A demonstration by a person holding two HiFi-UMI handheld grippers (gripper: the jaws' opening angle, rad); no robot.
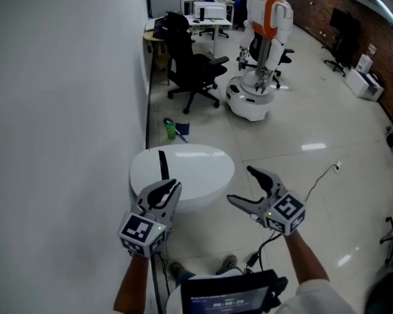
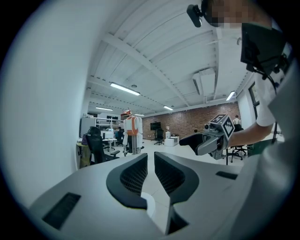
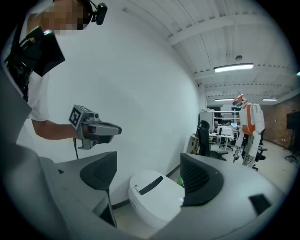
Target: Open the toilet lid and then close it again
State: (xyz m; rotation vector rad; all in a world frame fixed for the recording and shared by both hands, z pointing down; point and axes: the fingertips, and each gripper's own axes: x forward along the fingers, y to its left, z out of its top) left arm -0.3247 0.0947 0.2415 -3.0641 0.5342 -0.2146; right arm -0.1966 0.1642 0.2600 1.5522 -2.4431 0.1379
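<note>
The white toilet (image 1: 191,176) stands against the left wall with its lid down; a black strip (image 1: 162,165) runs across the lid's back. My left gripper (image 1: 172,186) hovers above the toilet's near left edge with its jaws together and nothing between them. In the left gripper view the left gripper's (image 2: 151,157) pads leave only a thin slit and point out across the room. My right gripper (image 1: 239,184) hangs open just right of the toilet's front, touching nothing. In the right gripper view the toilet (image 3: 154,199) shows below, between the right gripper's (image 3: 149,159) spread jaws.
A white wall (image 1: 62,128) runs along the left. A green bottle (image 1: 170,129) stands on the floor behind the toilet, and a black office chair (image 1: 190,67) farther back. A white-and-orange robot (image 1: 264,46) stands at the back right. A cable (image 1: 317,179) trails over the tiles.
</note>
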